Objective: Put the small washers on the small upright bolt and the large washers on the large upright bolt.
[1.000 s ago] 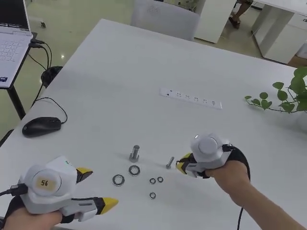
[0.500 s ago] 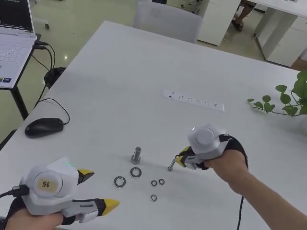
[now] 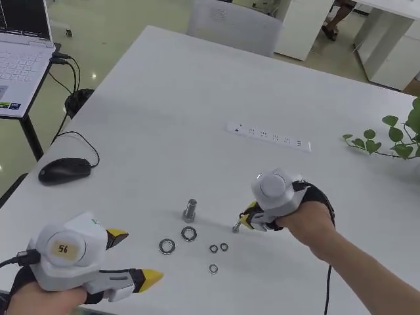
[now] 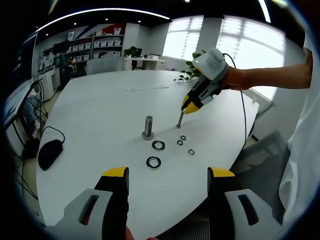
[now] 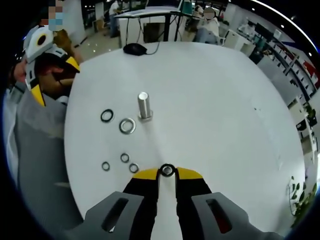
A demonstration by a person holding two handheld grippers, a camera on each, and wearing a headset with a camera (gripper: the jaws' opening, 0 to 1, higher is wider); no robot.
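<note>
R tongs (image 5: 167, 173) pinch a small washer (image 5: 167, 171) over the small bolt (image 3: 236, 226); L tongs (image 4: 168, 175) open, empty.
R tongs nearly closed, washer btwn the tips, which sit just above the top of the upright small bolt. L tongs spread wide, holding nothing, above the desk (image 3: 164, 118) near its edge. Ahead of L tongs: two large washers (image 3: 167, 246) flat on the desk, w/ the large bolt (image 3: 189, 209) upright just beyond. Three more small washers (image 3: 213, 249) lie loose btwn both tongs, near the small bolt.
</note>
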